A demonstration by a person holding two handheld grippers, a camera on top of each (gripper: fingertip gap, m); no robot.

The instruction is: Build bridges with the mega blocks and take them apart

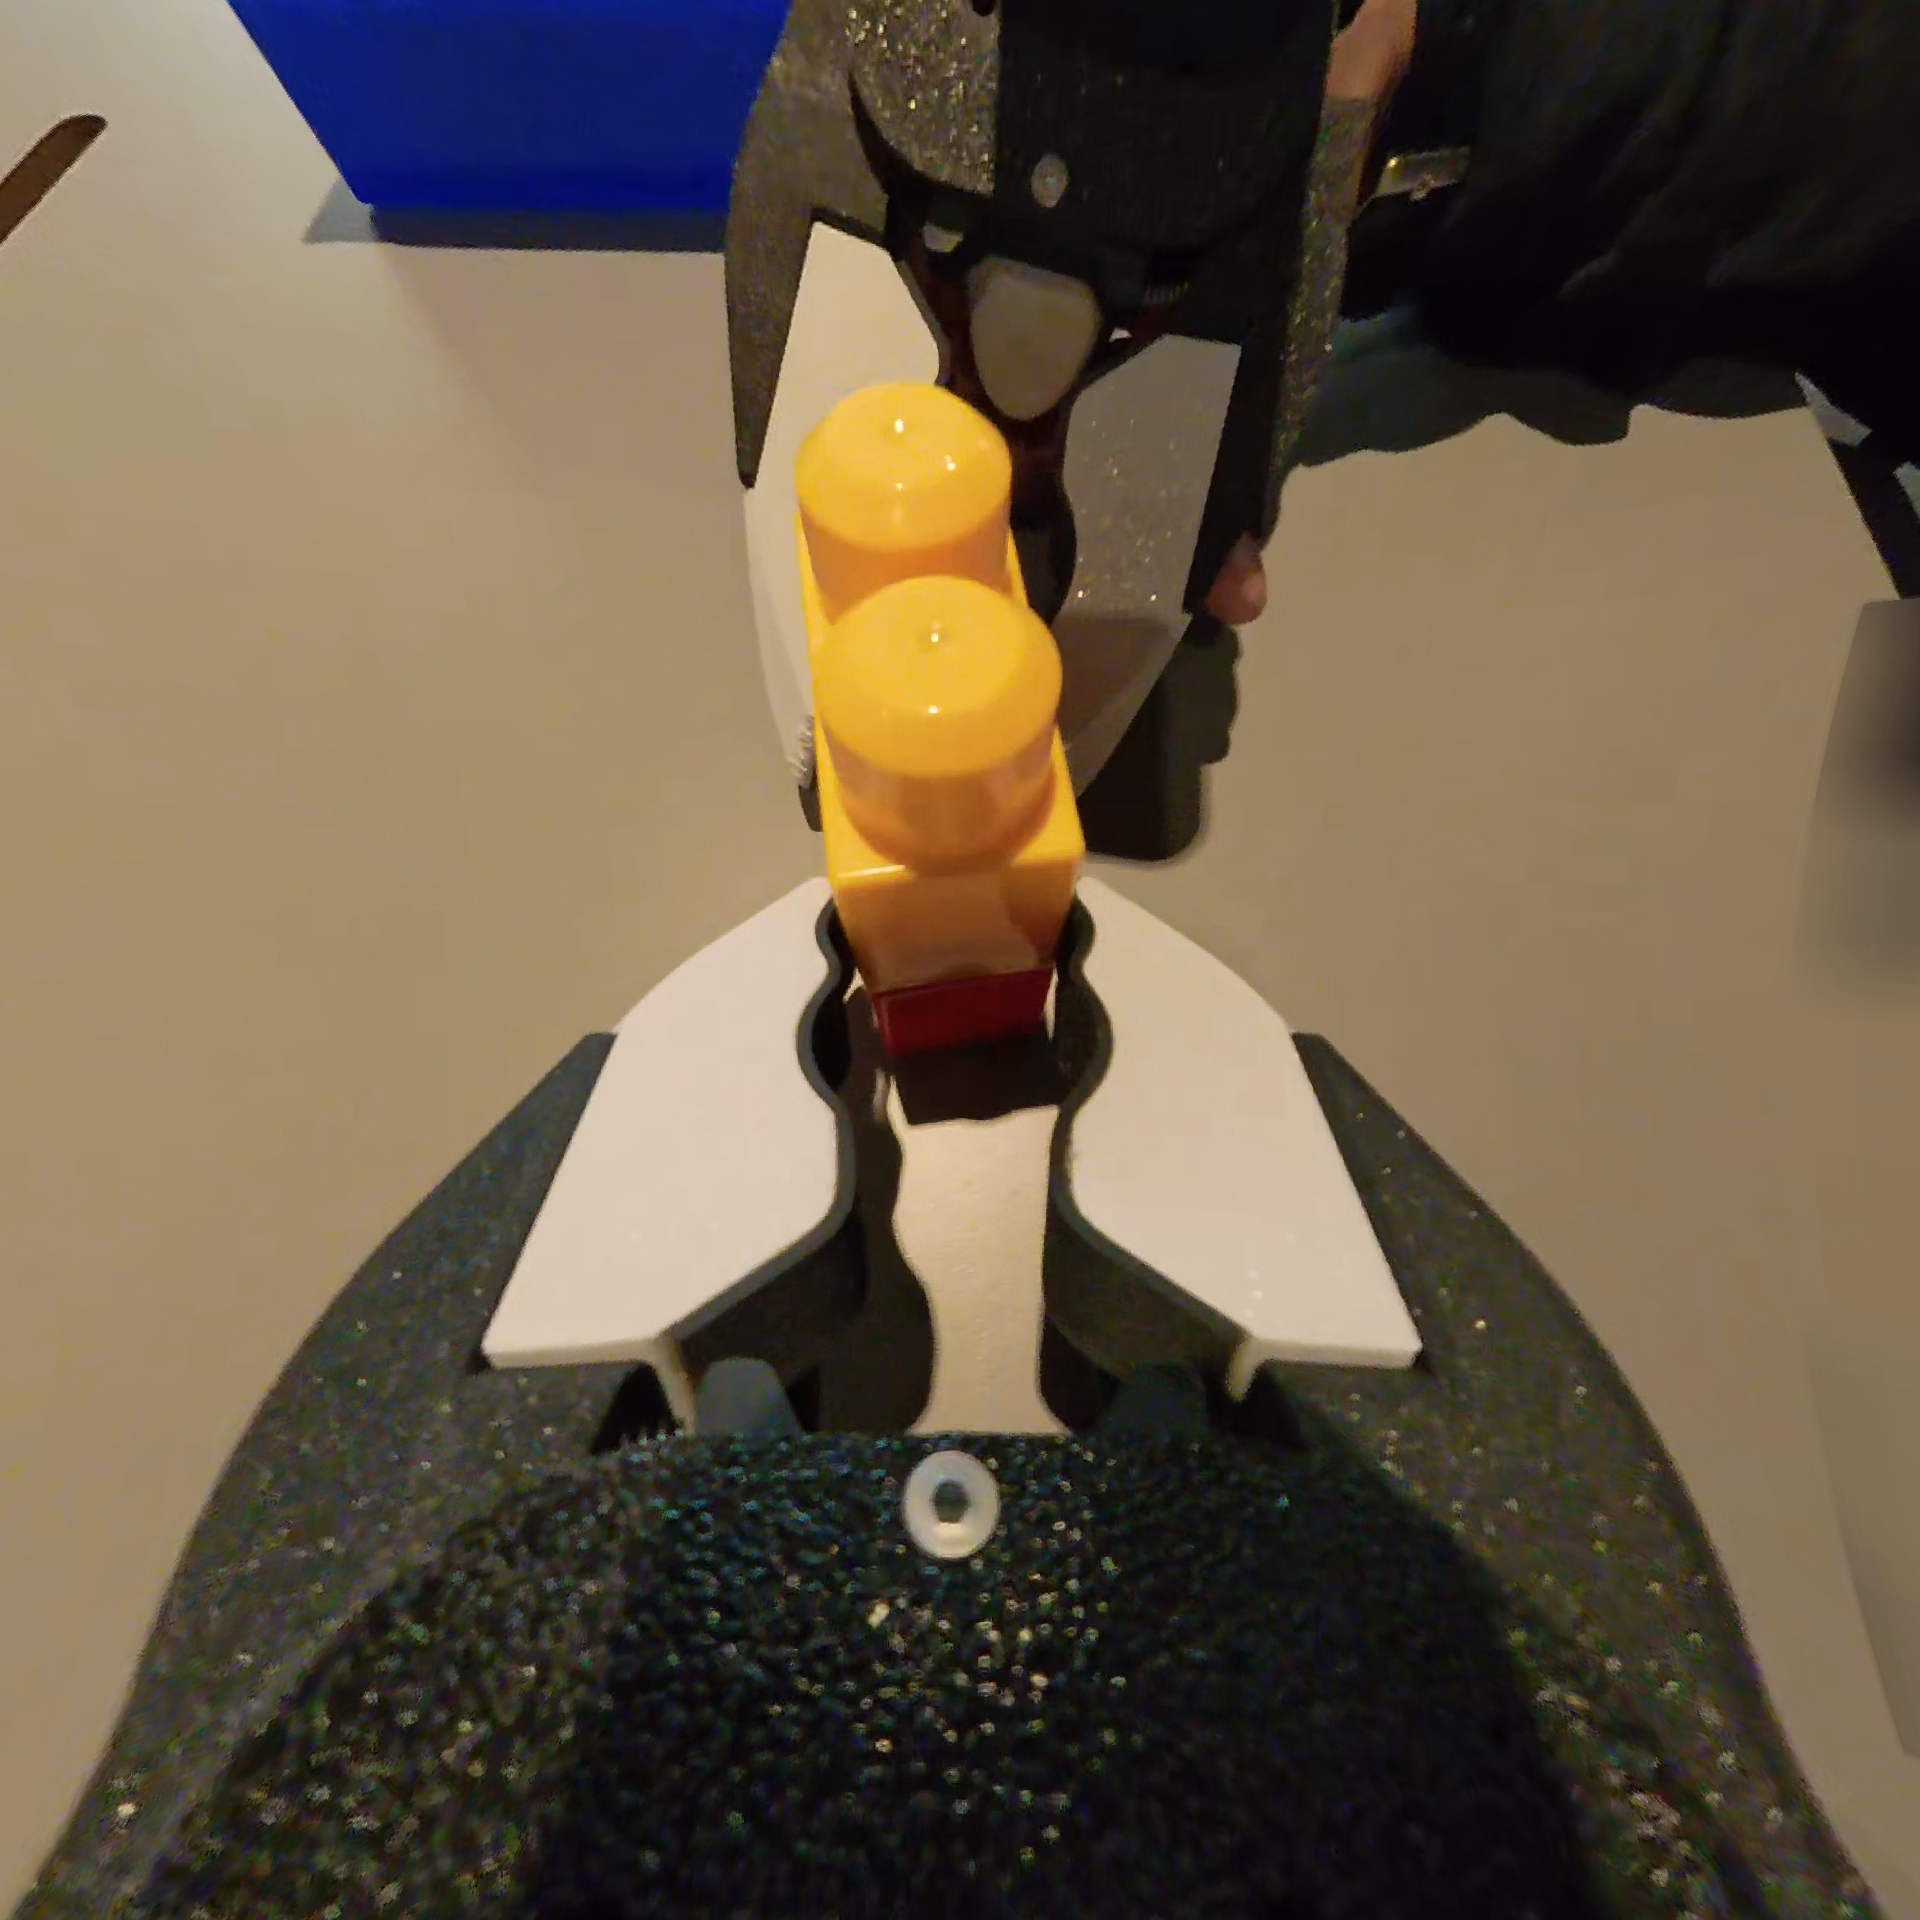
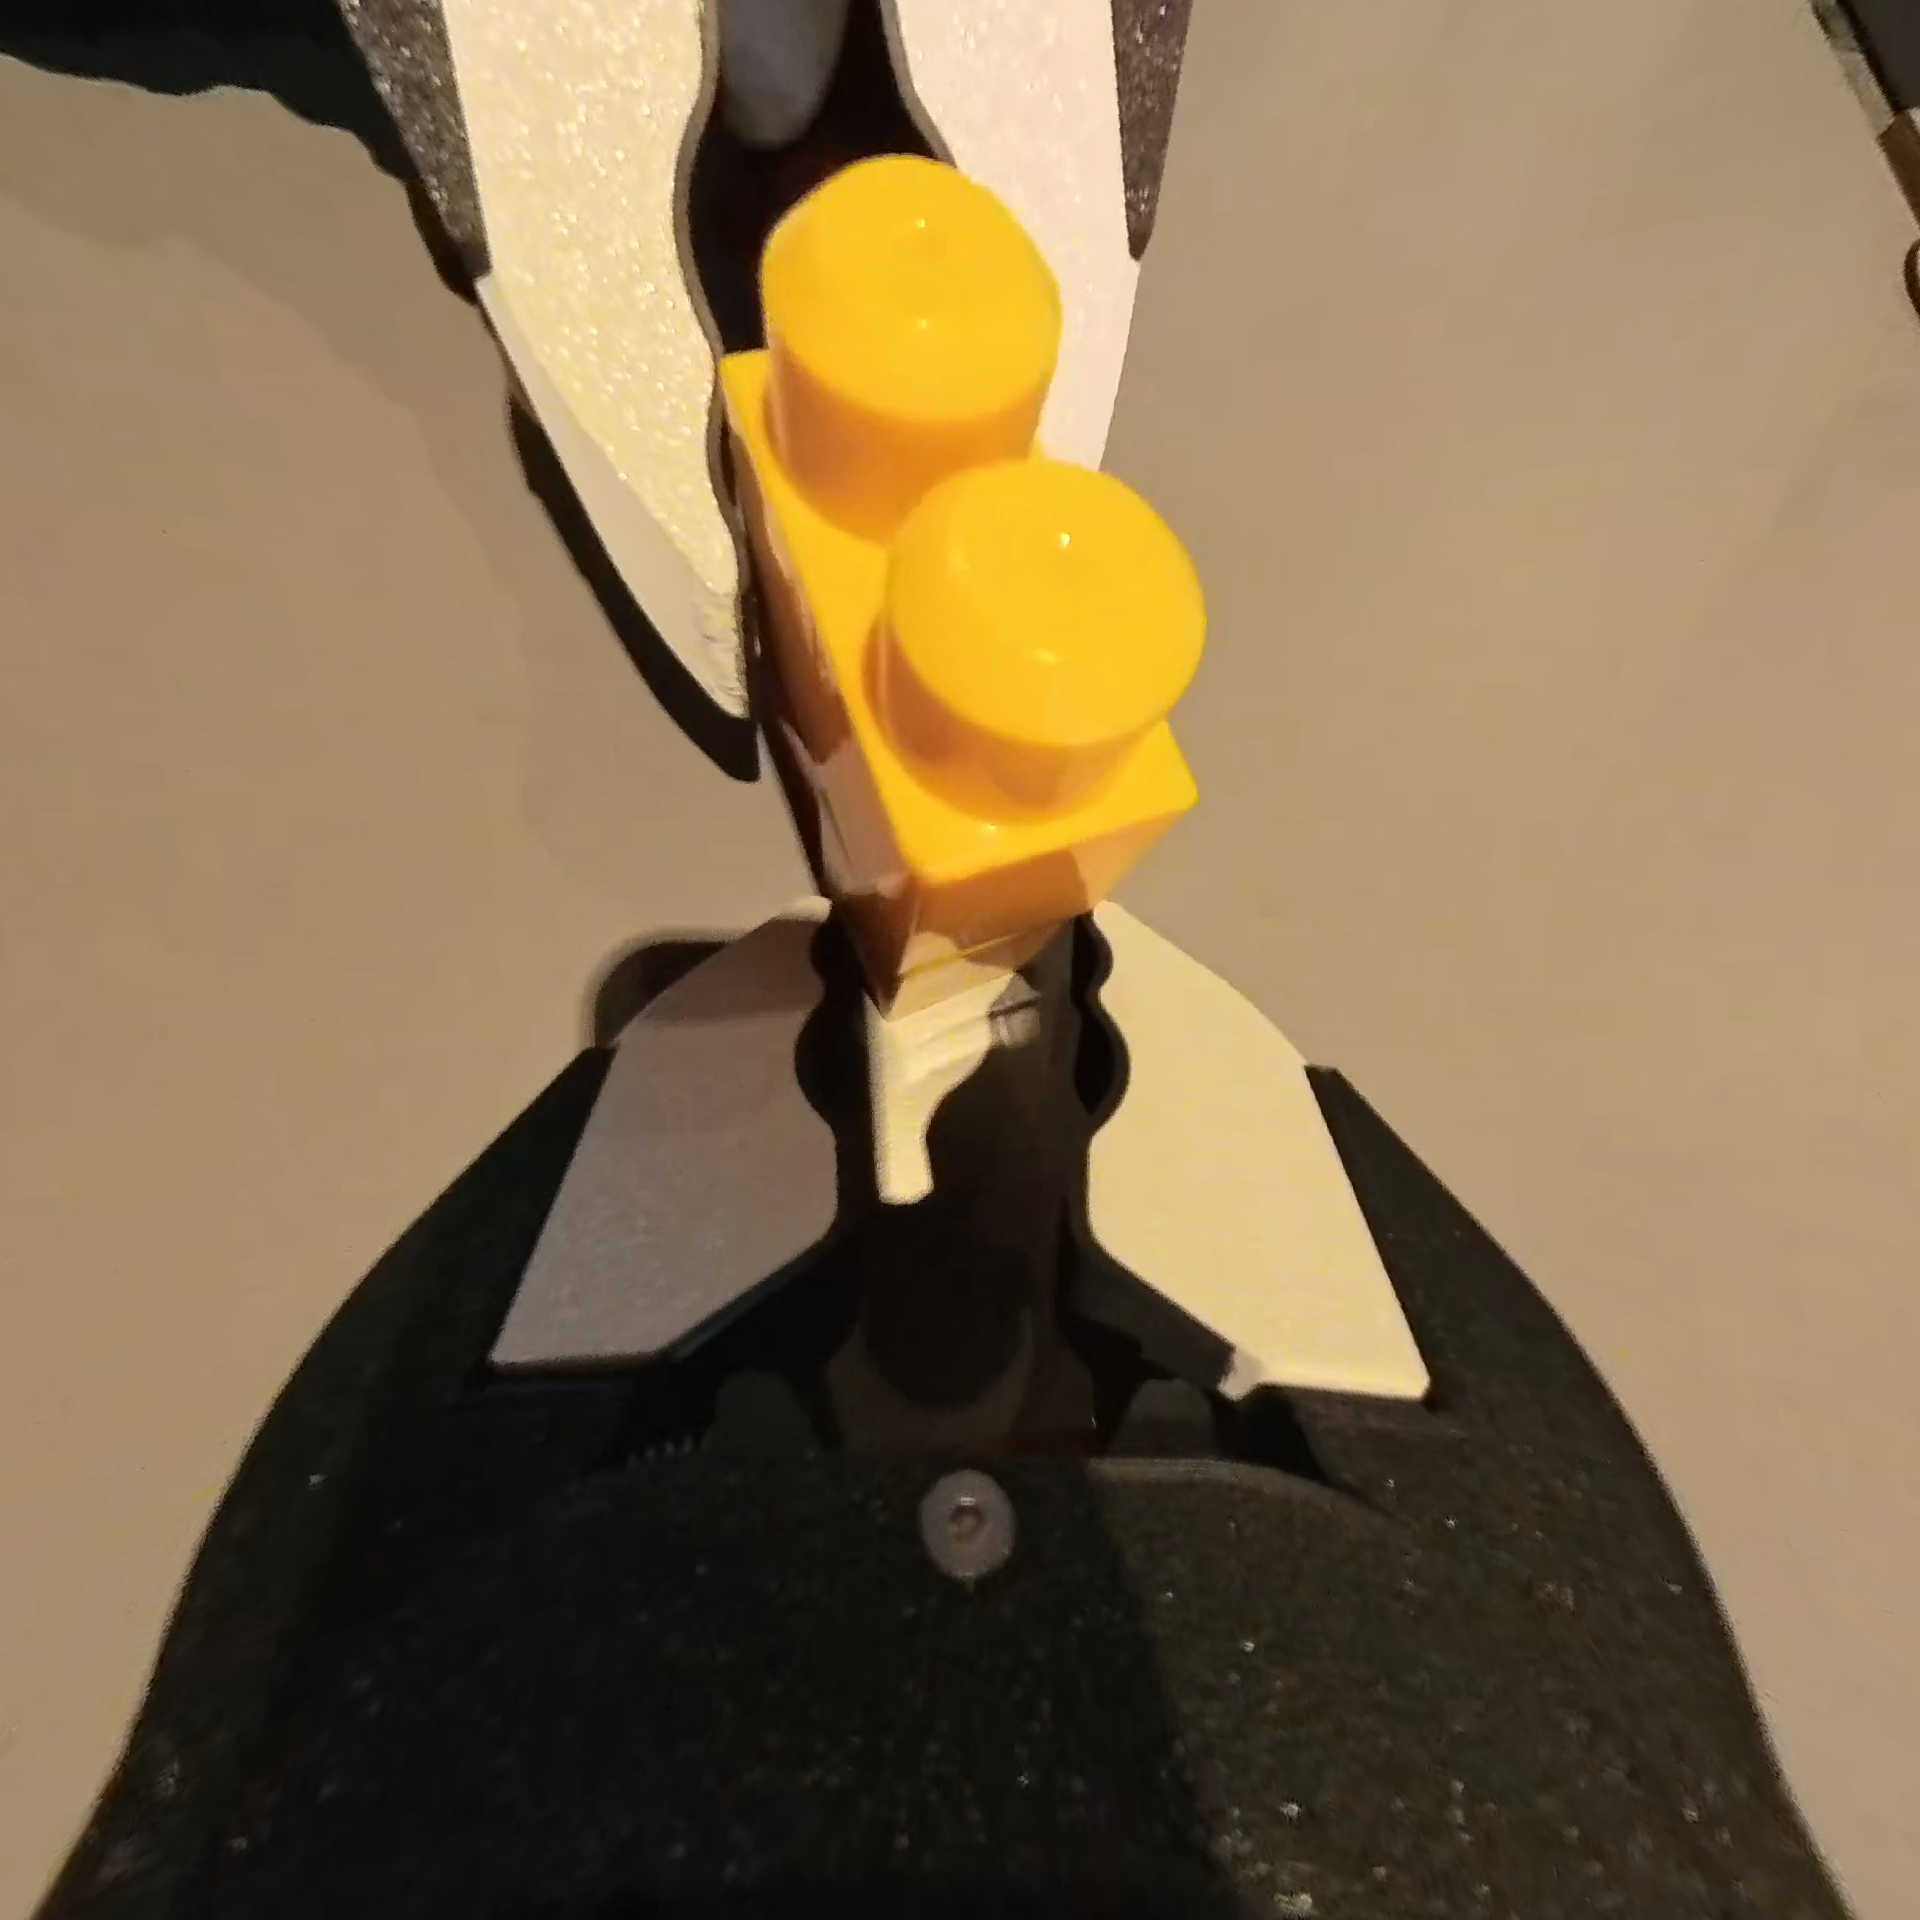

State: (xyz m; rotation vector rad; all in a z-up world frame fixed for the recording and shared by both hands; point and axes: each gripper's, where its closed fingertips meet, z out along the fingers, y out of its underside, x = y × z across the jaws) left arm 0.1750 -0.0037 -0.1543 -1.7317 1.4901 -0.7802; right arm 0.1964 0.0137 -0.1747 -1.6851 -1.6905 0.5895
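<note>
A yellow two-stud mega block (image 1: pixel 940 727) sits on top of a red block (image 1: pixel 956 1013), of which only a small end shows. My left gripper (image 1: pixel 951 920) is shut on the near end of the yellow block, just above the red one. My right gripper (image 2: pixel 961 930) is shut on the other end of the same yellow block (image 2: pixel 977 623), which looks tilted in the right wrist view. The right gripper's fingers (image 1: pixel 1127 644) face me in the left wrist view. The left gripper's fingers (image 2: pixel 613 416) show at the top of the right wrist view. The red block is hidden there.
A blue bin (image 1: pixel 499 94) stands at the back left of the beige table (image 1: pixel 364 727). A person's dark sleeve (image 1: pixel 1662 156) reaches in from the upper right behind the right gripper. Less than 4 cm separates the two grippers' tips.
</note>
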